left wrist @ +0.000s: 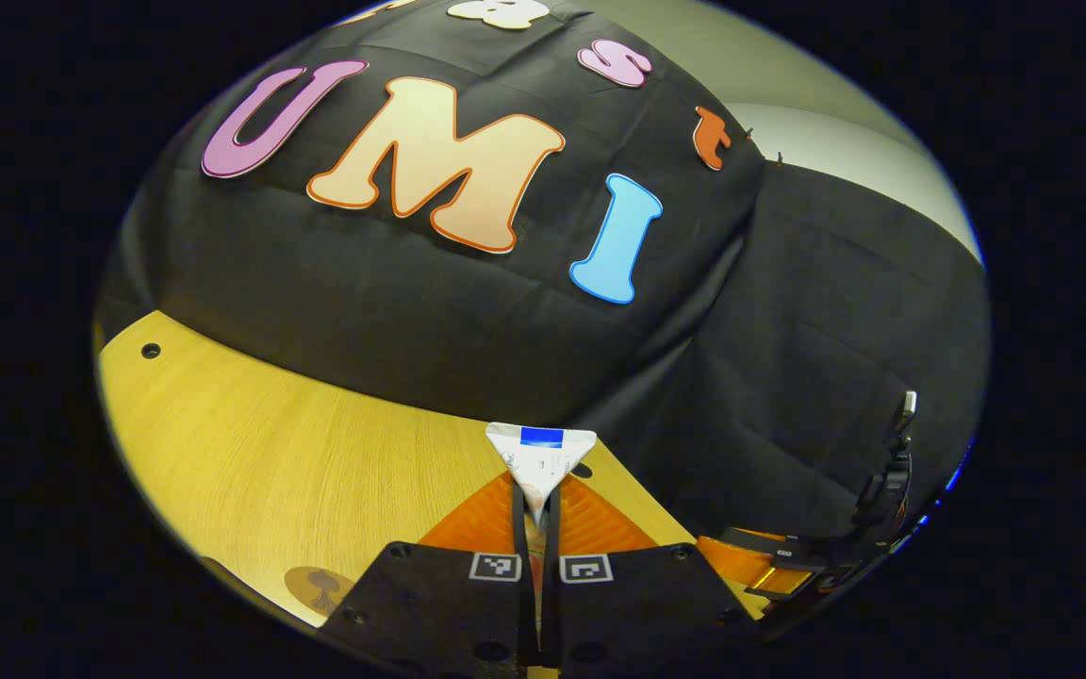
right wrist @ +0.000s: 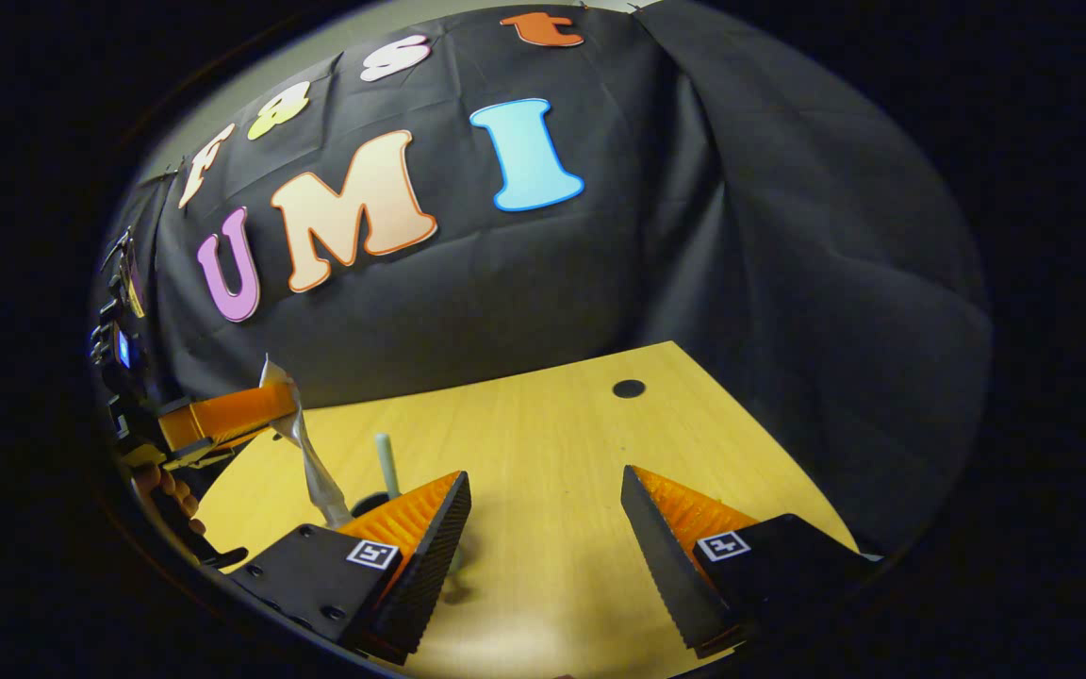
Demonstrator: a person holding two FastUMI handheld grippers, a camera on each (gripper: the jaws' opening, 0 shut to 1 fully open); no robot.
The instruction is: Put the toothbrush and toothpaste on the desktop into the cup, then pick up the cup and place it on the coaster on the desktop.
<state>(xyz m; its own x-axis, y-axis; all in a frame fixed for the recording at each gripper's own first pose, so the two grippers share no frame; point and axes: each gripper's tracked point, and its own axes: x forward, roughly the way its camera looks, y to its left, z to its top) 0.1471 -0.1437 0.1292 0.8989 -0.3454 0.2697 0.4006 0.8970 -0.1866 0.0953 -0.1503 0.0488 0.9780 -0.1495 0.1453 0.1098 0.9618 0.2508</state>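
Note:
My left gripper (left wrist: 537, 505) is shut on the white toothpaste tube (left wrist: 540, 459), whose flat crimped end sticks up between the fingers. In the right gripper view the left gripper (right wrist: 234, 415) holds the toothpaste tube (right wrist: 305, 451) hanging steeply down toward a dark cup (right wrist: 371, 501), mostly hidden behind my right gripper's finger. A pale toothbrush handle (right wrist: 386, 466) stands up out of the cup. My right gripper (right wrist: 548, 533) is open above the wooden table (right wrist: 552, 443), nothing between its fingers. A round coaster (left wrist: 317, 587) lies at the lower left of the left gripper view.
A hand (right wrist: 166, 492) holds the left gripper. The right gripper (left wrist: 774, 569) shows at the lower right of the left gripper view. Black cloth walls close in the table's far and right sides. A small hole (right wrist: 629, 388) marks the table's far corner.

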